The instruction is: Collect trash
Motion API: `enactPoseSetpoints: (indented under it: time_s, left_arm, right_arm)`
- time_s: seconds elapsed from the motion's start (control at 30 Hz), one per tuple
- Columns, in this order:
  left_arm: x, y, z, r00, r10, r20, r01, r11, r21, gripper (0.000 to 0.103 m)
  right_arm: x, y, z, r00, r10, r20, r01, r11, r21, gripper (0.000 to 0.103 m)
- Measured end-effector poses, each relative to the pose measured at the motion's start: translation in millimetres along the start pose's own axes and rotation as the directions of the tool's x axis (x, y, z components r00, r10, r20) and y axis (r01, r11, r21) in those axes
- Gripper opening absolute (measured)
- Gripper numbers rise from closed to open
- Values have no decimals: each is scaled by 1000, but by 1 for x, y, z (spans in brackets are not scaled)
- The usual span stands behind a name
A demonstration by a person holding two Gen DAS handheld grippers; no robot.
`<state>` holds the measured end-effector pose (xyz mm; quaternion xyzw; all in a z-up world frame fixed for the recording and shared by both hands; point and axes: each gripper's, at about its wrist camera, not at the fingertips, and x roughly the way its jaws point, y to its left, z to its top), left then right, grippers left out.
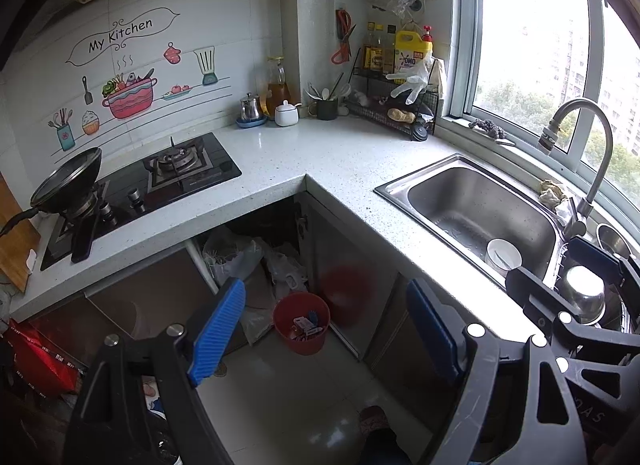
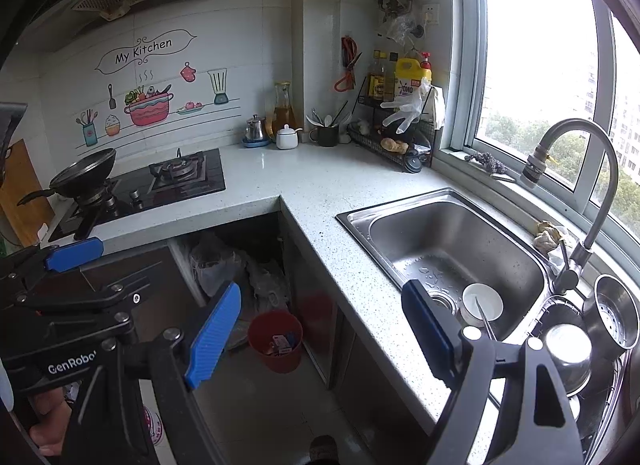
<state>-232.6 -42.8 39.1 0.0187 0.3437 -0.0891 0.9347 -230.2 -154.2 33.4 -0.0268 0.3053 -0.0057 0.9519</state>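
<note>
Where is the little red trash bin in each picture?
Left wrist view: the round red plastic trash bin stands on the floor, low in the middle, between the open blue-padded tongs.
Right wrist view: it is again on the floor, low and left of the middle, just right of the left blue pad.
Shared landmark: the shiny steel sink lies up and to the right of it in both.

Both wrist fisheyes look down from above the L-shaped counter (image 1: 340,161) toward the corner; both share the sink (image 2: 460,241) at right and red bin (image 1: 301,323) at lower centre.
</note>
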Motion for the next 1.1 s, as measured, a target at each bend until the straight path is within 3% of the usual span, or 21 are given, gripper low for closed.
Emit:
enactPoseSetpoints:
  time_s: [0.37,0.63,1.1]
  left_arm:
    - [6,-5,3,1000,-25,14,26,997,-74,81]
    - [6,-20,-6,1000,15,-14,-16,997,-76,81]
    - [-1,-22,-8,1000,17,-7,-18,998,-61,81]
  right_arm:
    - [-1,-8,7,999,-8,51,9,999,-32,81]
    - [0,-15,-3,1000,6,-6,-6,1000,-17,82]
    - [-6,-5,-1,1000,-7,-16,7,1000,-6,82]
